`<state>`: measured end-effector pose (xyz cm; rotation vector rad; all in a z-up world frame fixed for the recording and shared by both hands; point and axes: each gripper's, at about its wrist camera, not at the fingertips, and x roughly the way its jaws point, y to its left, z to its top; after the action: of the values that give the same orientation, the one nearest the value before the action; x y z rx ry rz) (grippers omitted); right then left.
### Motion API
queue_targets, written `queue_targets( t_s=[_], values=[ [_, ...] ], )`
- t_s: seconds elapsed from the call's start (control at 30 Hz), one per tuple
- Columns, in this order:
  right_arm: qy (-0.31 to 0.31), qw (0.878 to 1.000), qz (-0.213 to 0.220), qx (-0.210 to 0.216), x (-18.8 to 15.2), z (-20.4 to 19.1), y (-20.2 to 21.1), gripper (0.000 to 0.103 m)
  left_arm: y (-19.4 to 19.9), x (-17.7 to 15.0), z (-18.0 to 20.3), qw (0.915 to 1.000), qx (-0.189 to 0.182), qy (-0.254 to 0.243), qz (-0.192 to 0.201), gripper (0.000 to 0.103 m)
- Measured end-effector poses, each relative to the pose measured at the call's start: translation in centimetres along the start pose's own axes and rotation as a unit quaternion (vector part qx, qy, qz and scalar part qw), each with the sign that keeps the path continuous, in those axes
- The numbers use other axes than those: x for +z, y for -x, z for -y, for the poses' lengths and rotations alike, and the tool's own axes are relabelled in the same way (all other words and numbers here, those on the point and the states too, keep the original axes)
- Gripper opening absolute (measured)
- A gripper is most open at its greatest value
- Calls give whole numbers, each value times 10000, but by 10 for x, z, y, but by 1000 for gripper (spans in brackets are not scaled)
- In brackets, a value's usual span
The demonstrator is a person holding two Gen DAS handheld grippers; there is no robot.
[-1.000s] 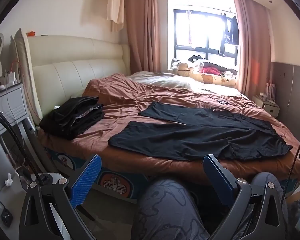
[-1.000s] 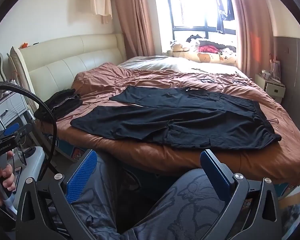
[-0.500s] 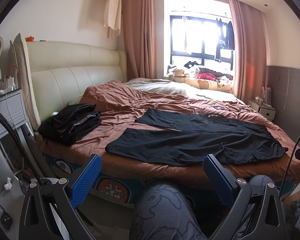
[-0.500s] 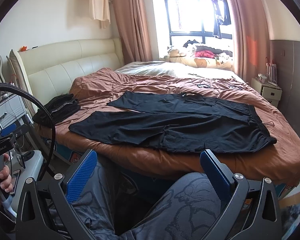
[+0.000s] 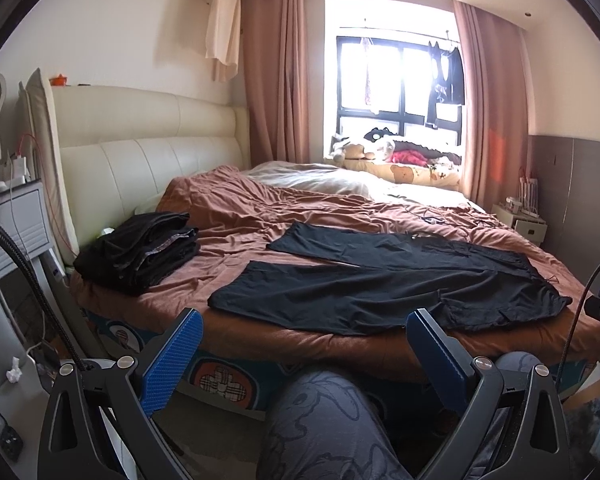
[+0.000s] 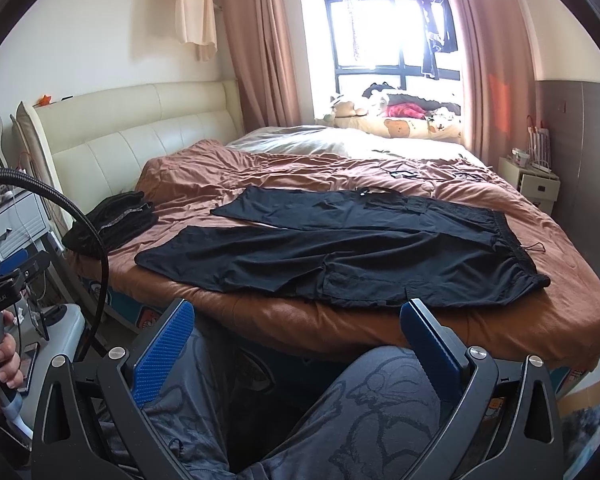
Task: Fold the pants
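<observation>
Black pants lie spread flat on the brown bedspread, near the bed's front edge; the long axis runs across the view, parallel to that edge; the waistband with its drawstring points to the right, and the 2 leg hems point left toward the cream headboard; the 2 legs are splayed apart, the rear leg angled slightly away from the front leg, with a narrow wedge of bedspread between them.

A stack of folded dark clothes sits at the left corner of the bed, well apart from the pants; a dark cable lies on the bedspread behind the pants.

Left gripper: the jaws stand wide apart, both blue pads visible; nothing between them; it hangs short of the bed, touching no cloth; a patterned grey trouser knee of the person sits below it.

Right gripper: the jaws likewise stand wide apart, blue pads bare; it grips nothing and is clear of the bedspread; 2 patterned grey knees show beneath it. In the right wrist view the person's hand grips a handle at the far left edge.
</observation>
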<state>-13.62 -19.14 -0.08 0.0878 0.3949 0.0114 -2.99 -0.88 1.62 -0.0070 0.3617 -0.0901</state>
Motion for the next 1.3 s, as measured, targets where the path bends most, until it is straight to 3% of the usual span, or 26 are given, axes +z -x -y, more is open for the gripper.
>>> queue_targets(
  t_s=[1.3],
  values=[
    [-25, 9998, 113, -137, -3, 3, -2, 103, -5, 0, 3, 9997, -228, 4, 6, 103]
  ],
)
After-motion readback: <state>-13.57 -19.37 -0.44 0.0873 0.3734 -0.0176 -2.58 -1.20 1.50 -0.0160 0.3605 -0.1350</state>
